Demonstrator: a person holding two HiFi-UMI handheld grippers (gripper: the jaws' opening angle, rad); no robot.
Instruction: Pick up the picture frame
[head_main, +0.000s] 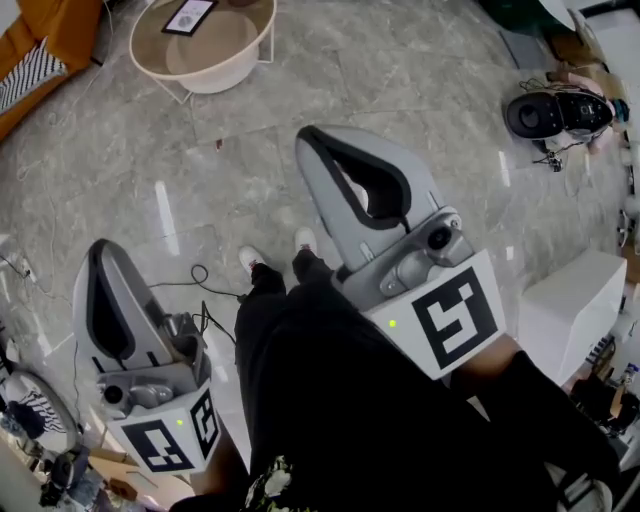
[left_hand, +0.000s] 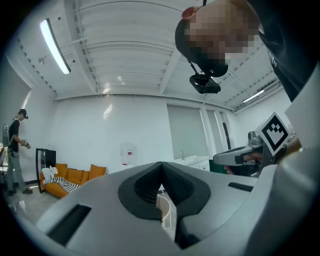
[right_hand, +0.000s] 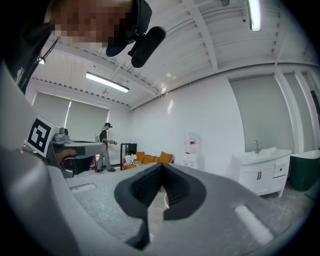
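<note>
The picture frame, black-edged with a pale print, lies flat on a round beige table at the far top left of the head view. My left gripper is held low at my left side, far from it, shut and empty. My right gripper is raised in front of my legs, also shut with nothing in it. In the left gripper view the jaws meet at the tip, and likewise in the right gripper view. Both point level into the room; neither gripper view shows the frame.
An orange sofa stands left of the table. A white box and a black device with cables are at the right. A cable lies on the marble floor by my feet. Another person stands far off.
</note>
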